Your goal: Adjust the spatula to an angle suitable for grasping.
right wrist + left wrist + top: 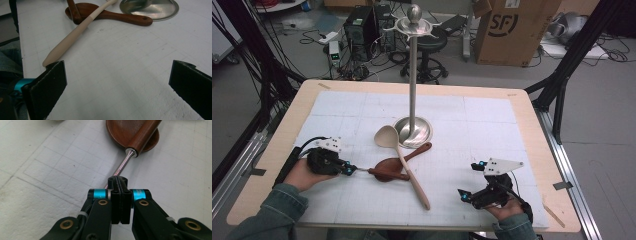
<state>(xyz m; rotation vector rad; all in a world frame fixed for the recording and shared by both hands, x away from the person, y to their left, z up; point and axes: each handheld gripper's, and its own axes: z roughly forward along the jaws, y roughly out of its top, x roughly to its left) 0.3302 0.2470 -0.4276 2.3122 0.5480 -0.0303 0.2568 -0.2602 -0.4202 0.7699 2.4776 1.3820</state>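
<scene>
While my left tool (119,185) sits low in the left gripper view, its black jaws are pressed tight on the thin, ribbed metal stem of a utensil (125,161), which runs up and to the right into a glossy dark wooden grip lying over the dark wooden spoon (117,135). In the high view this tool (348,170) is at the lower left and the held utensil (384,173) stretches right from it, flat on the counter, at the middle of the frame.

My right tool (471,181) is at the lower right of the high view, its jaws spread wide with nothing between them. In the right gripper view the two matte black pads (51,82) stand far apart at the bottom corners, over bare white sheet.

Past both, the pale spoon (404,165) lies on a slant, smooth and light, its rounded bowl at the upper left and its handle end pointing to the lower right; it crosses over the dark wooden spoon (409,155), whose handle with a small hole reaches to the upper right. Both lie on the white gridded mat (472,130) that covers the light wooden counter (537,150).

Farther up, at the centre, stands the shiny metal rack (413,75): a round dished base, a slim upright pole, hooks and a ball knob on top. Its base touches the pale spoon's bowl.
</scene>
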